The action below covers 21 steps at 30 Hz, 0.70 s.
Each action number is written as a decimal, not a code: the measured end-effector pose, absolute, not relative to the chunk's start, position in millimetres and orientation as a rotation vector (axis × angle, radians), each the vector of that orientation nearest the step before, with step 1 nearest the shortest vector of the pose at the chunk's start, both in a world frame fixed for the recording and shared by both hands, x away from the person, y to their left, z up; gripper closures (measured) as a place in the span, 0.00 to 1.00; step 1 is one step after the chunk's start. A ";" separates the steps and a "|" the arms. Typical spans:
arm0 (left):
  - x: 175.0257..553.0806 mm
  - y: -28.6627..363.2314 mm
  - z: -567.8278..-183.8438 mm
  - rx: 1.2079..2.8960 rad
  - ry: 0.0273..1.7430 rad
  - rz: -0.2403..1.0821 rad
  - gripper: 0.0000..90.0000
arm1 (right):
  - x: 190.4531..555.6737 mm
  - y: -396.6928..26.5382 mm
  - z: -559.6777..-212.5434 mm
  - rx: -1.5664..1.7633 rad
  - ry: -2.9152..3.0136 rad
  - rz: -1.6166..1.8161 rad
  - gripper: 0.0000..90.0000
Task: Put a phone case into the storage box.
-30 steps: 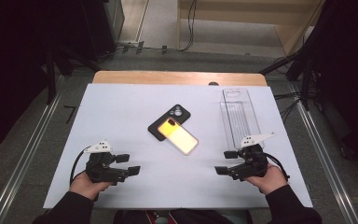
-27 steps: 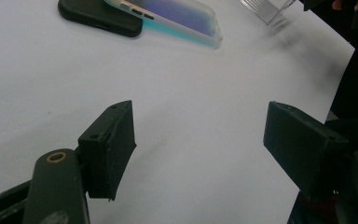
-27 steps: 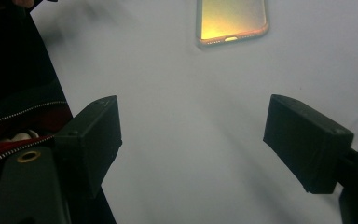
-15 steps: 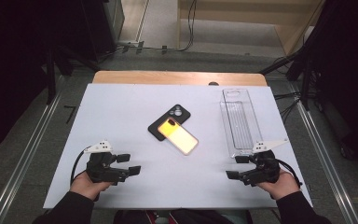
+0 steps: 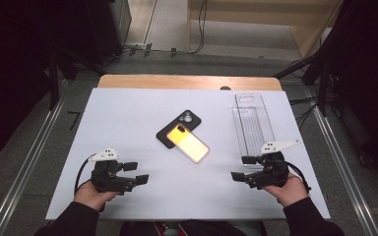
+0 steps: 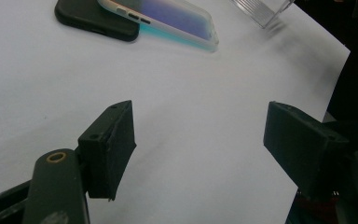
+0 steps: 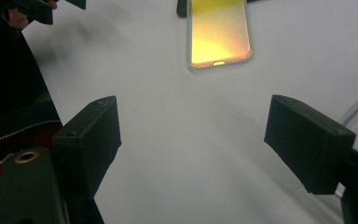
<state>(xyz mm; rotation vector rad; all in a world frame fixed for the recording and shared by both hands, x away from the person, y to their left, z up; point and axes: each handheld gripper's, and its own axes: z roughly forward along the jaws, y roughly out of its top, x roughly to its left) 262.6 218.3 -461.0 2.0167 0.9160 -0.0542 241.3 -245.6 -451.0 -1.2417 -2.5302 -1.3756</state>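
A white sheet (image 5: 128,128) is spread over a table (image 5: 187,81) whose wooden top is left bare in 1 strip along the far edge. The table is flanked by 2 metal rails (image 5: 24,162), laid on a grey floor (image 5: 69,98). Beyond the far edge, a paler floor strip (image 5: 170,22) is seen, with black cables (image 5: 197,46) trailed across it. A light wooden step (image 5: 256,14) is set at the upper right. Both upper corners are occupied by dark equipment (image 5: 24,59) and black stands (image 5: 320,69). Even, soft light is cast from above.
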 end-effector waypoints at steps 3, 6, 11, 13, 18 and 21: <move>262.7 218.2 -461.1 2.015 0.918 -0.053 0.28 | 248.0 -237.5 -448.0 -1.239 -2.549 -1.372 0.17; 262.5 218.3 -461.0 2.016 0.914 -0.053 0.28 | 254.3 -227.7 -444.9 -1.234 -2.536 -1.365 0.17; 262.4 218.6 -460.9 2.015 0.915 -0.050 0.28 | 263.4 -210.8 -440.7 -1.213 -2.559 -1.375 0.17; 262.4 218.6 -460.9 2.014 0.914 -0.050 0.28 | 267.9 -205.1 -439.7 -1.215 -2.567 -1.375 0.17; 262.5 218.9 -460.7 2.015 0.916 -0.052 0.28 | 278.9 -196.2 -439.3 -1.210 -2.574 -1.373 0.15; 262.2 218.9 -460.3 2.011 0.915 -0.050 0.28 | 286.9 -192.0 -439.8 -1.218 -2.566 -1.377 0.12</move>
